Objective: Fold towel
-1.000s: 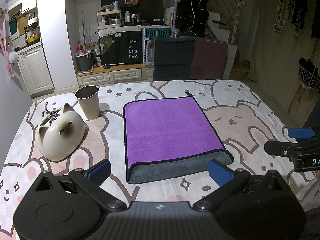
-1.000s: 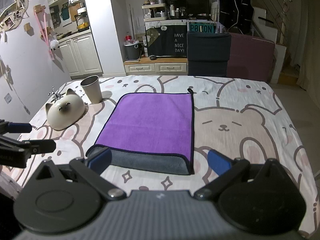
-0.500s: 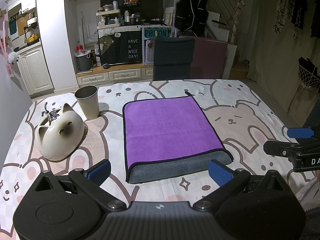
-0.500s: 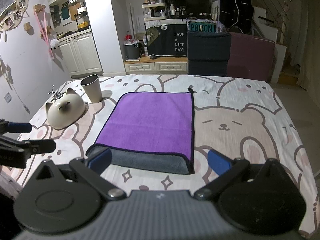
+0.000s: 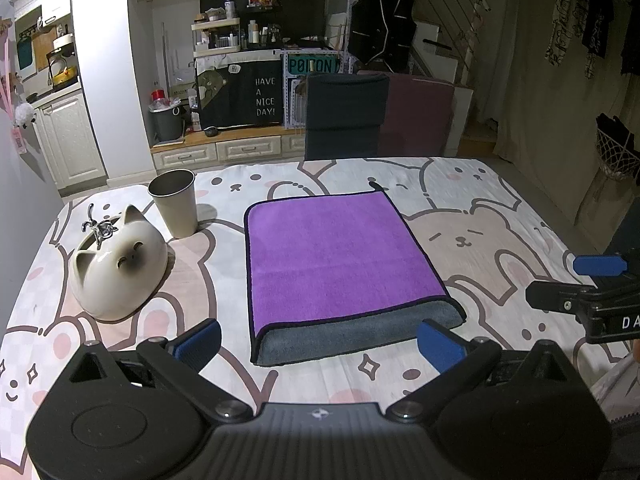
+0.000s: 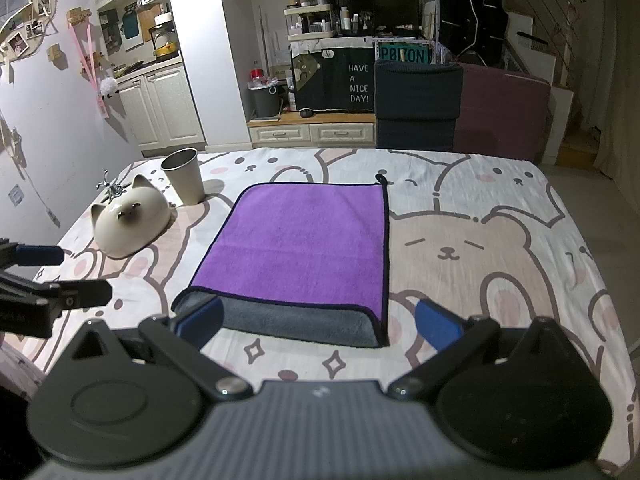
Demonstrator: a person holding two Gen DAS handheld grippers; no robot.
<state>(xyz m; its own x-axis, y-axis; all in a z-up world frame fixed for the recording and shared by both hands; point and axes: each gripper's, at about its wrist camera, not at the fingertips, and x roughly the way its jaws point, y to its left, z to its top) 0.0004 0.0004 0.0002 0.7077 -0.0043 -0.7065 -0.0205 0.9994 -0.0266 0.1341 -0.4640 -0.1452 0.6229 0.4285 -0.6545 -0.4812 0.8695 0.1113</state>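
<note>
A purple towel (image 5: pixel 336 256) with a grey underside lies folded flat on the bear-print table, its grey fold edge nearest me; it also shows in the right wrist view (image 6: pixel 300 248). My left gripper (image 5: pixel 318 346) is open and empty, held just short of the towel's near edge. My right gripper (image 6: pixel 318 322) is open and empty, also just short of that edge. Each gripper shows at the side of the other's view: the right one (image 5: pixel 596 280) and the left one (image 6: pixel 52 276).
A cat-shaped ceramic bowl (image 5: pixel 120 268) and a metal cup (image 5: pixel 174 202) stand left of the towel. A dark chair (image 5: pixel 346 114) is behind the far table edge. The bear-print tablecloth (image 5: pixel 500 240) stretches to the right of the towel.
</note>
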